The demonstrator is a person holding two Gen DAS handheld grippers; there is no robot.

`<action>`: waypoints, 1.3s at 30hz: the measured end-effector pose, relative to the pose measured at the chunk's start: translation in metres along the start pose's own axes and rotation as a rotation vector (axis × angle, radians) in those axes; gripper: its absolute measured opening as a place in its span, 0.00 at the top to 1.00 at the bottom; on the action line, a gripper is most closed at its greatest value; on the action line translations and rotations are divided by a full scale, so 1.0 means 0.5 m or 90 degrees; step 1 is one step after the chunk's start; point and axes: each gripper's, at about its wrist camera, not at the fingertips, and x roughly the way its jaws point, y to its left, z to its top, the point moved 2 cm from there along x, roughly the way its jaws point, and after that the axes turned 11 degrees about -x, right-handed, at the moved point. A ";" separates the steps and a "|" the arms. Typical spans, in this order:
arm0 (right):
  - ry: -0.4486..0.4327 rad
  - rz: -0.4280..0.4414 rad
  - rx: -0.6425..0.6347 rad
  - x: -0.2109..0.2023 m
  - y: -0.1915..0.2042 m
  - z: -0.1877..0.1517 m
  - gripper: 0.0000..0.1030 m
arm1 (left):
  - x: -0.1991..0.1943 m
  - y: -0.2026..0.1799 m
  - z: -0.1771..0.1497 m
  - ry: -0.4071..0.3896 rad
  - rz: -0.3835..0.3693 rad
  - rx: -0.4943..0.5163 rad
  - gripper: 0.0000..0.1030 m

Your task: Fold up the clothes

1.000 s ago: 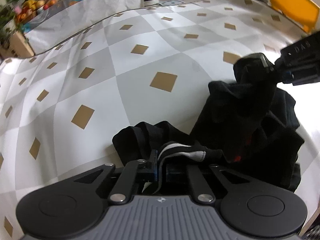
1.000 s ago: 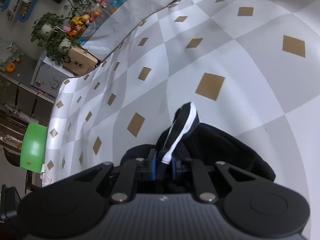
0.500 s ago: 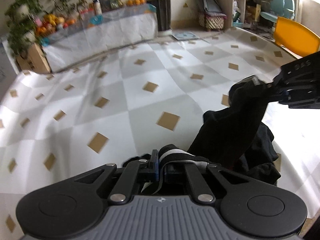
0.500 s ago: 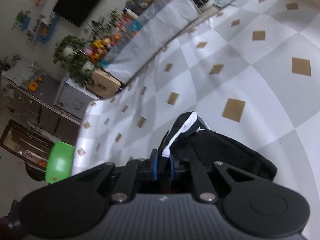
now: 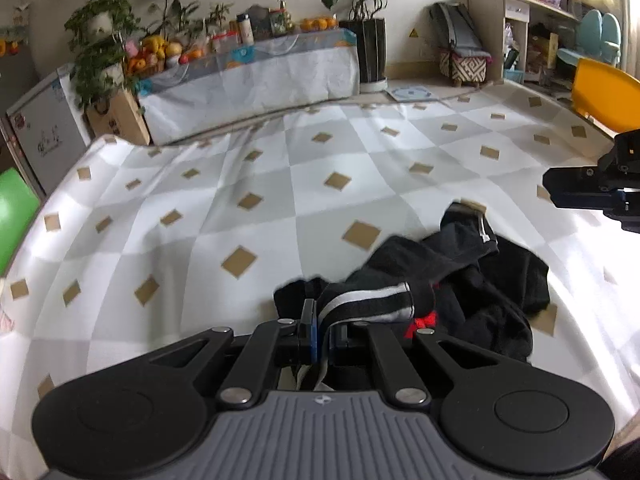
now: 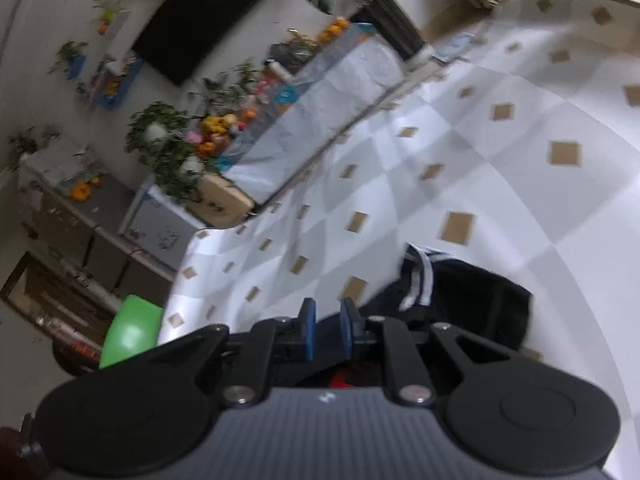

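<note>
1. A black garment (image 5: 460,280) with white-striped trim is lying crumpled on the surface (image 5: 248,184), at the near right of the left wrist view.
2. The striped hem is being pinched by the left tool (image 5: 322,334), its jaws closed tight on the cloth.
3. The right tool (image 6: 327,330) is being shown with a narrow gap between its blue pads (image 6: 308,332); its jaws have just been opening, and no cloth is seen between them. The garment is lying just beyond and below its tips.
4. In the left wrist view, the right tool is being seen at the far right edge, apart from the garment.
5. For the fold to go well, a second edge of the hem would probably need to be gripped by the right tool, so that the cloth can be spread flat before it is folded over.
6. The surface is being covered by a white and grey checked cloth with tan diamonds.
7. Behind it, a draped side table (image 5: 256,80) with fruit and plants, a dark wall screen (image 6: 200,20), a yellow chair (image 5: 604,96) and a green chair (image 6: 128,332) are being shown.
</note>
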 end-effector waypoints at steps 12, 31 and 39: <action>0.085 0.001 0.087 0.084 -0.062 0.007 0.51 | 0.045 0.045 -0.029 0.069 0.024 -0.057 0.95; 0.182 -0.041 0.087 0.253 -0.113 0.003 0.47 | 0.109 0.059 -0.031 0.098 0.002 -0.074 0.87; 0.178 -0.017 0.105 0.288 -0.122 -0.002 0.51 | 0.133 0.051 -0.042 0.118 0.013 -0.067 0.87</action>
